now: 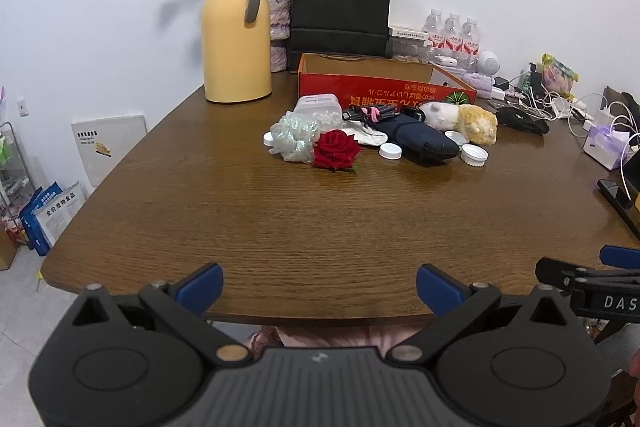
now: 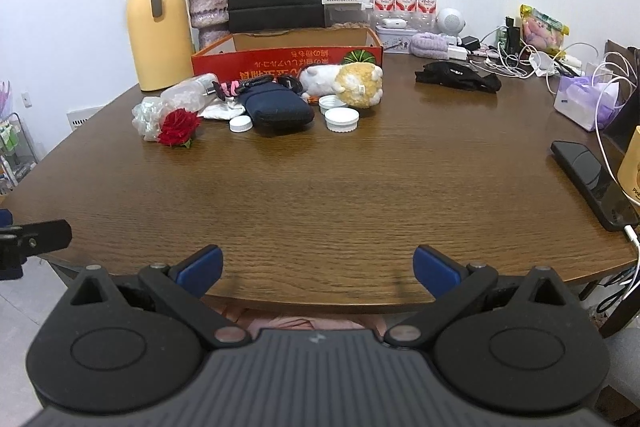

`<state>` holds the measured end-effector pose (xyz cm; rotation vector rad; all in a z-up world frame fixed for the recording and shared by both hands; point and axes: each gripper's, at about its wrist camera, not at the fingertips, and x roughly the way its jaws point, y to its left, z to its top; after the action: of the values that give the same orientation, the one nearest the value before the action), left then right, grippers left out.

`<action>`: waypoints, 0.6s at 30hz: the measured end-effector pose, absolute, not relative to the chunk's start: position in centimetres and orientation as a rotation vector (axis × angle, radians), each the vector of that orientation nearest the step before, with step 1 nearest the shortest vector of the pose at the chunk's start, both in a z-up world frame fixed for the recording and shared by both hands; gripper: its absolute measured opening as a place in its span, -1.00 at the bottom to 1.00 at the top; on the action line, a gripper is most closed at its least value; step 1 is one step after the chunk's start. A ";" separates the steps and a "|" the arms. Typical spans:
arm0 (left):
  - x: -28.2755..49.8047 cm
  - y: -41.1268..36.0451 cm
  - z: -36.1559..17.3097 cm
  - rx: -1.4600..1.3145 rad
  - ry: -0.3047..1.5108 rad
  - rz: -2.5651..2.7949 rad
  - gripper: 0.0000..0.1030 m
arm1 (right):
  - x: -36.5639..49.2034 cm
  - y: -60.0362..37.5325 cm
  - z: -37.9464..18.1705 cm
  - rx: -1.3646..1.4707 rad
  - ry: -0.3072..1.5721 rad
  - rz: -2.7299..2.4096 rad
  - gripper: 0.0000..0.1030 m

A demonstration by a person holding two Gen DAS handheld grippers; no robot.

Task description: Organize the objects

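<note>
Both grippers, left gripper (image 1: pixel 319 285) and right gripper (image 2: pixel 318 267), gape over the table (image 2: pixel 320 187) edge

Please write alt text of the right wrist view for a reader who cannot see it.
The open right tongs hover empty over the near edge of a wooden table. Farther back, a red rose, navy pouch, white caps and a plush toy lie before an open red box.

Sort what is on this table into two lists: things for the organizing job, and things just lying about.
For the job: red rose, navy pouch, plush toy, white caps, red box.

Lying about: yellow thermos, black paper bag, water bottles, phone, charger cables.
</note>
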<state>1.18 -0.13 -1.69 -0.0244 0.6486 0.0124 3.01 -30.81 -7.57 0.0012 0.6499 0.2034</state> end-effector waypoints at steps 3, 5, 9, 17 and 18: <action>1.1 -0.2 -1.7 -0.023 0.645 0.010 1.00 | 2.9 -30.9 -7.6 0.005 0.646 0.206 1.00; 1.1 -0.1 -1.7 -0.025 0.646 0.007 1.00 | 2.9 -30.9 -7.6 0.004 0.642 0.206 1.00; 1.2 0.1 -1.8 -0.030 0.653 0.011 1.00 | 2.8 -30.8 -7.6 0.002 0.638 0.210 1.00; 1.6 0.1 -2.0 -0.026 0.661 0.017 1.00 | 3.0 -30.9 -7.7 0.007 0.617 0.213 1.00; 1.8 0.1 -2.1 -0.026 0.663 0.018 1.00 | 3.2 -30.9 -7.7 0.006 0.613 0.211 1.00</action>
<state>1.77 0.13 -2.10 -0.0265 0.6628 0.0180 3.17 -30.88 -7.68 0.0058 0.6130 0.2110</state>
